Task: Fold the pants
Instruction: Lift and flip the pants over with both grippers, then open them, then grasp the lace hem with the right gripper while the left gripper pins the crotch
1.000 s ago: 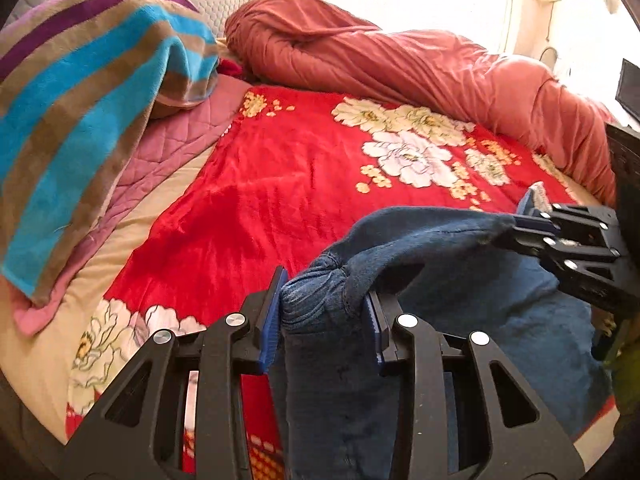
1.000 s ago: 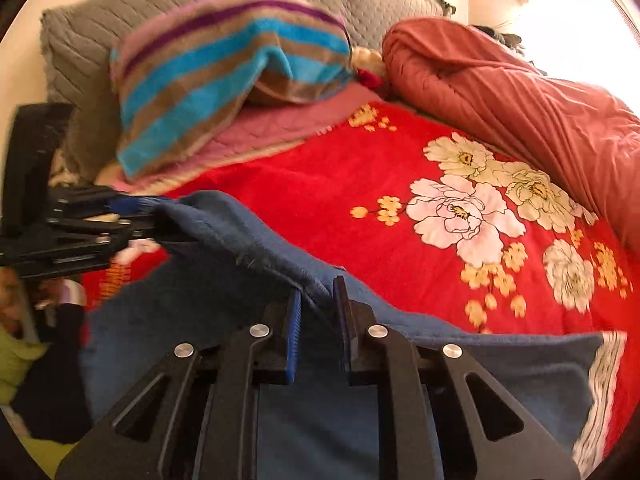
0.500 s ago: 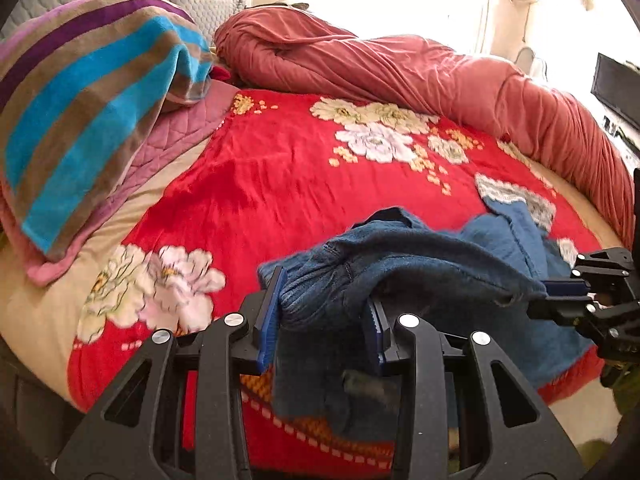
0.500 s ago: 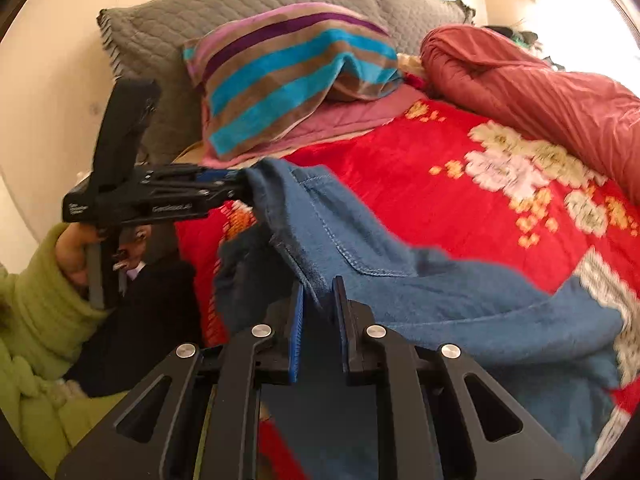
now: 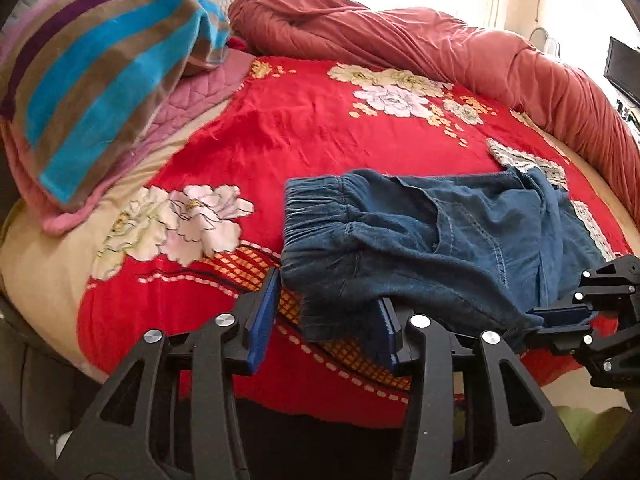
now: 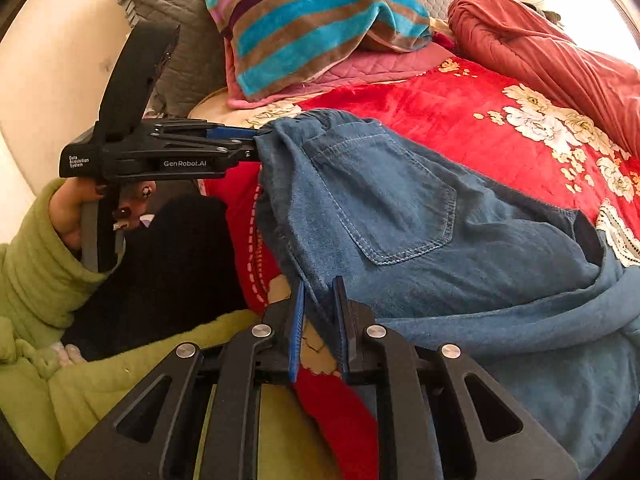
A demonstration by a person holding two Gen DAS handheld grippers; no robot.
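Note:
Blue denim pants (image 5: 420, 240) lie on the red floral blanket near the bed's front edge, elastic waistband to the left, back pocket up (image 6: 384, 204). My left gripper (image 5: 326, 316) has wide jaws, with the pants' near hem lying between them; its grip is loose or released. In the right wrist view its tips (image 6: 256, 144) touch the waistband corner. My right gripper (image 6: 320, 320) has narrow jaws closed on the pants' lower edge. It also shows at the right of the left wrist view (image 5: 560, 316), pinching the fabric.
A striped blue, brown and purple towel (image 5: 100, 72) covers pillows at the back left. A rolled rust-red duvet (image 5: 440, 48) runs along the far and right sides. The red blanket (image 5: 300, 128) hangs over the front edge. My green sleeve (image 6: 36, 280) is at the left.
The pants were held up above the bed; now they are lowered and pulled toward the front edge, spread on the blanket. My left jaws have opened wider around the cloth.

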